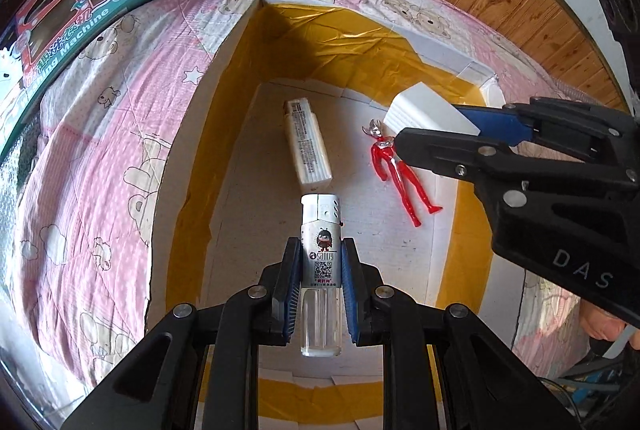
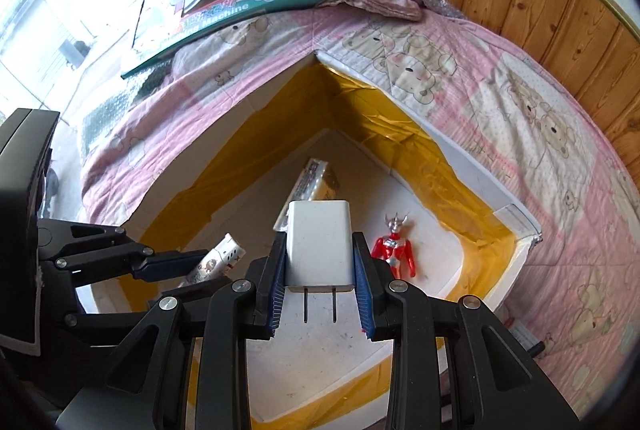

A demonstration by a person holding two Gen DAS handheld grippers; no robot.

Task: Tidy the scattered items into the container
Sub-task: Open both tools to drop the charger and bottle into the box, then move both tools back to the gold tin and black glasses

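Two claws hang over the open box [image 1: 224, 78] on the bed, each loaded. Low in the frame, the left claw [image 1: 320, 282] pinches a lighter [image 1: 321, 262] by its flat sides; smooth and light, it could slip. The right claw [image 2: 320, 282] clamps a stiff, light charger [image 2: 319, 246] across its body, prongs free.
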